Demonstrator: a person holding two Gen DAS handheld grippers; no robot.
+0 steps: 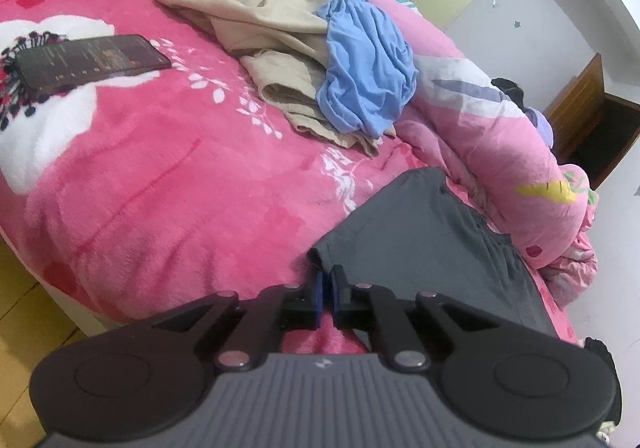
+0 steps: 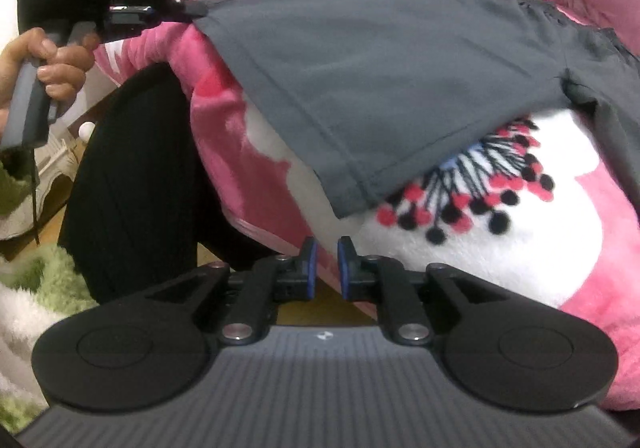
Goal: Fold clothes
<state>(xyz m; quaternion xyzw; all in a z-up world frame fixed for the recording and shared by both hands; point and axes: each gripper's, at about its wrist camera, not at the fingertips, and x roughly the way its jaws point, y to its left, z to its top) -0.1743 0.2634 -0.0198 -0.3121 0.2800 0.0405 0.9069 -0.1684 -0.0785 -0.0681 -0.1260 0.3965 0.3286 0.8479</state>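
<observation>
Left gripper (image 1: 327, 288): fingers clenched on a corner of the dark grey shorts (image 2: 400, 79), holding it lifted off the bed.
Right gripper (image 2: 325, 264): fingers slightly parted, nothing between them, just below the hanging hem.
Shorts: spread on the pink floral blanket (image 1: 160, 175), one leg draping over the bed's edge.
Phone (image 1: 88, 61): lying flat on the blanket, well apart.
Other clothes: beige garment (image 1: 264, 27) and crumpled blue garment (image 1: 364, 67) piled behind the shorts.
Hand (image 2: 48, 63): gripping the left gripper's handle.

phone (image 1: 90, 61) on blanket (image 1: 168, 175), clothes pile (image 1: 320, 79) to its right
</observation>
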